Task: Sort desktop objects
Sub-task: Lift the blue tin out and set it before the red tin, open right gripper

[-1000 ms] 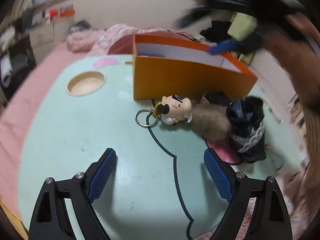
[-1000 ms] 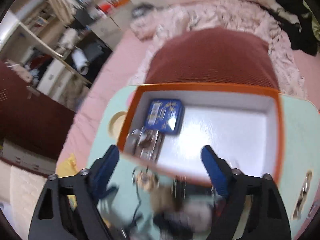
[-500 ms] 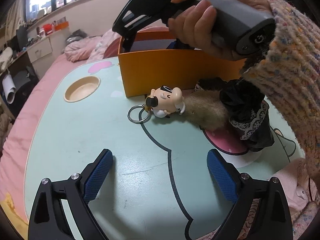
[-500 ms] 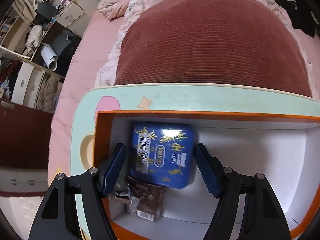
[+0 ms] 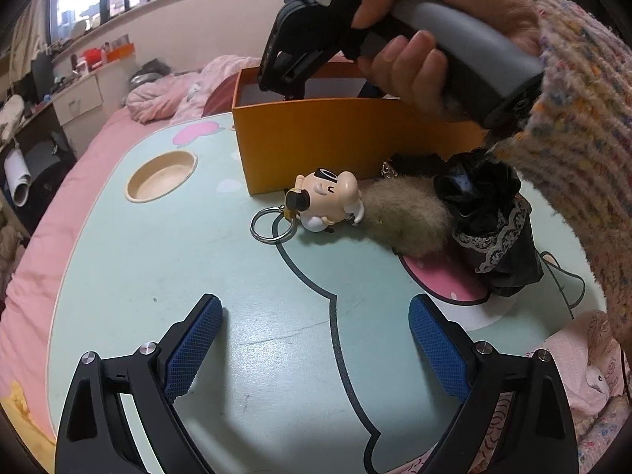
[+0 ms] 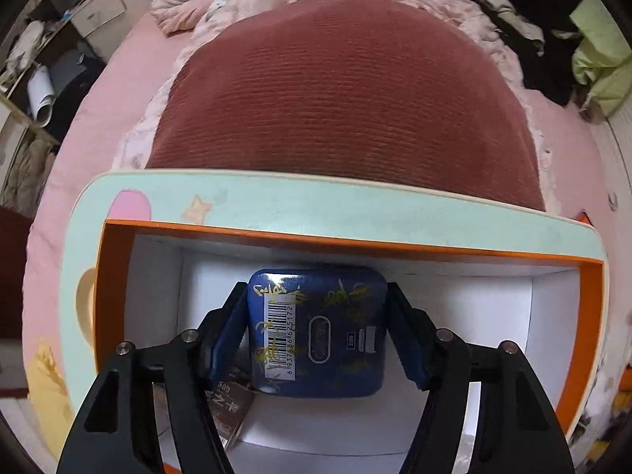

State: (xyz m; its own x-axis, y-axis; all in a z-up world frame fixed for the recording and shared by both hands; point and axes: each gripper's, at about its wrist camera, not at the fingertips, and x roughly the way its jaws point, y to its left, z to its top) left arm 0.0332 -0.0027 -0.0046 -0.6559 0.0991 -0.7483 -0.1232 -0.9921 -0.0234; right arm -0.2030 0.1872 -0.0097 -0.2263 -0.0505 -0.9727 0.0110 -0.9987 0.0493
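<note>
The right hand-held gripper point(image 6: 316, 328) reaches down into the orange box point(image 6: 355, 243), its pads pinching a blue tin point(image 6: 316, 331) above the white floor. The left hand-held gripper point(image 5: 316, 339) hovers spread over the mint counter point(image 5: 158, 268) on the pink bed point(image 5: 102, 138). Only the left wrist view shows the figurine keychain point(image 5: 328, 205), fur pompom point(image 5: 407, 217) and black lace scrunchie point(image 5: 486, 213).
</note>
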